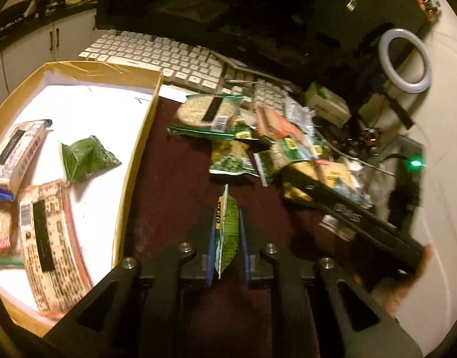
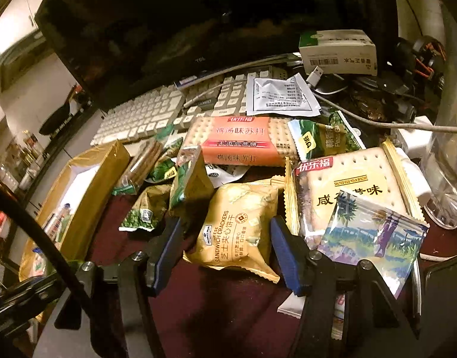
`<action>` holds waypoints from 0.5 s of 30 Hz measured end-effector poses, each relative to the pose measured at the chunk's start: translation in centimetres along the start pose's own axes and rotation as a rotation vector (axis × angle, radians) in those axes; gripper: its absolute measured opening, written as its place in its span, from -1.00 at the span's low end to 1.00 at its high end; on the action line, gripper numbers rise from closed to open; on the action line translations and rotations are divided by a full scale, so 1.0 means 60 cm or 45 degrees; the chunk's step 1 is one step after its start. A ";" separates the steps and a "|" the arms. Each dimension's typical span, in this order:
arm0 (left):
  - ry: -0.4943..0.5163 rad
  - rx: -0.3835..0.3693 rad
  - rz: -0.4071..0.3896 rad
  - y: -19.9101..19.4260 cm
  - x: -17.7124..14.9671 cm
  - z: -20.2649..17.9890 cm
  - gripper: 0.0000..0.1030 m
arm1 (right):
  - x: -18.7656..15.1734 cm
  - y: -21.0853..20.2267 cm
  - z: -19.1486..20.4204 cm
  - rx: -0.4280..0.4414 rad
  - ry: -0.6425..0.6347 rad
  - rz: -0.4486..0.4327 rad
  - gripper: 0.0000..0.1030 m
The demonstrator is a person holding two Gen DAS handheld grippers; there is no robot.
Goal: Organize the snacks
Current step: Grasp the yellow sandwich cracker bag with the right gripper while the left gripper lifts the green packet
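Note:
My left gripper [image 1: 227, 217] is shut on a small green pea packet [image 1: 227, 235], held edge-on above the dark red table mat. To its left lies a cardboard box [image 1: 145, 137] with a white floor. It holds several cracker packs [image 1: 49, 238] and a green packet [image 1: 88, 158]. My right gripper [image 2: 225, 222] is open and straddles a yellow sandwich-cracker packet [image 2: 237, 226] at the front of the snack pile. Its blue pads stand at the packet's sides, with a gap on the left. An orange soda-cracker pack [image 2: 240, 140] and a salted egg yolk biscuit pack [image 2: 347, 185] lie behind.
A white keyboard [image 2: 145, 113] and a dark monitor [image 1: 228, 9] stand behind the pile. A white carton [image 2: 337, 50], cables and a USB plug crowd the back right. A ring light [image 1: 406, 59] stands at the right. A clear plastic container [image 2: 449, 179] borders the pile's right side.

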State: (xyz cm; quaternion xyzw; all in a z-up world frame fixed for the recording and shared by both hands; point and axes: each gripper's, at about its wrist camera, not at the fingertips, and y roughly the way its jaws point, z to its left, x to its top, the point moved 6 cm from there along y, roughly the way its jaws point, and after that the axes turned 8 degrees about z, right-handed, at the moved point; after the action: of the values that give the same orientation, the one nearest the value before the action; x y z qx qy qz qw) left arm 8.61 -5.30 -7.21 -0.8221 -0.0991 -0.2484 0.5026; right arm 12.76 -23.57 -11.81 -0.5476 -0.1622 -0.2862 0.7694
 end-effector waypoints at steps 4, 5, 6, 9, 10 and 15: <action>-0.010 -0.045 0.003 -0.015 -0.012 -0.004 -0.70 | -0.003 0.002 -0.003 -0.028 0.006 0.009 -0.13; -0.015 -0.045 -0.002 -0.020 -0.015 -0.003 -0.70 | -0.003 -0.002 -0.005 -0.017 0.014 -0.003 -0.16; -0.016 -0.053 -0.005 -0.024 -0.017 -0.003 -0.70 | -0.003 -0.007 -0.007 -0.007 0.024 -0.020 -0.16; -0.033 -0.106 -0.017 -0.039 -0.022 -0.001 -0.70 | -0.002 -0.024 -0.005 -0.003 0.015 -0.083 -0.17; -0.036 -0.125 -0.034 -0.049 -0.023 -0.001 -0.70 | -0.002 -0.032 0.001 -0.010 -0.006 -0.111 -0.17; -0.062 -0.145 -0.110 -0.090 -0.021 0.013 -0.70 | -0.002 -0.085 0.028 -0.113 -0.110 -0.325 -0.17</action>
State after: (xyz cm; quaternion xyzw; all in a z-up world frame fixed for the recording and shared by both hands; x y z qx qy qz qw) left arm 5.51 -1.93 -3.93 -0.8501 -0.1323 -0.2551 0.4413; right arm 9.64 -23.20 -7.48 -0.5679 -0.2509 -0.3648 0.6939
